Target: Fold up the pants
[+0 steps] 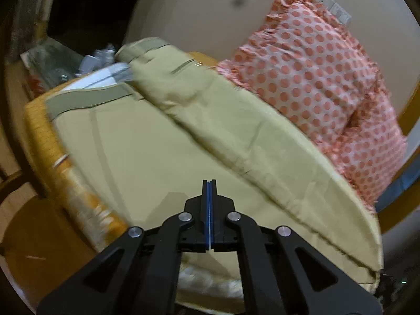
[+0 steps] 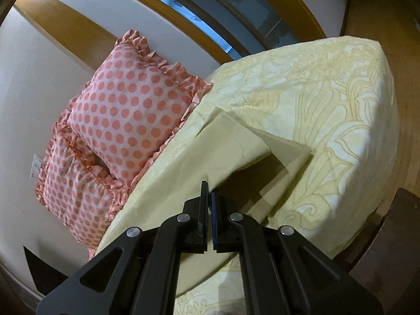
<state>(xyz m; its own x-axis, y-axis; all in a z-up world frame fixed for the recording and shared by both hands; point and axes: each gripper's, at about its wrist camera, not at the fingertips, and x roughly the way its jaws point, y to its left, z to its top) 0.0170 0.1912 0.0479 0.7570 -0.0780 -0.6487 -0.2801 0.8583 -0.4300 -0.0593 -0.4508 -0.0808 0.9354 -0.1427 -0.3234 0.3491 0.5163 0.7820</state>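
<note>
**Inspector:** Where are the khaki pants (image 1: pixel 162 141)?

**Assessor:** On the bed, beside the polka-dot pillows (image 1: pixel 323 84). One leg lies over the other lengthwise, waistband at the far end.

**Inspector:** The tools?

**Assessor:** The left gripper (image 1: pixel 209 183) has its jaws together, with no cloth visible between them. The right gripper (image 2: pixel 209 187) is clamped on a lifted fabric edge of the pants.

**Inspector:** Progress?

**Assessor:** I judge the lengthwise fold done; the crosswise folds remain.

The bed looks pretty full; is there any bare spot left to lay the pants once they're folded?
Judging from the right wrist view, the widest free patch is the patterned bedsheet between the pants hem and the bed's far corner. The side by the dotted pillows is crowded. In the left view, beyond the waistband, clutter fills the edge.
</note>
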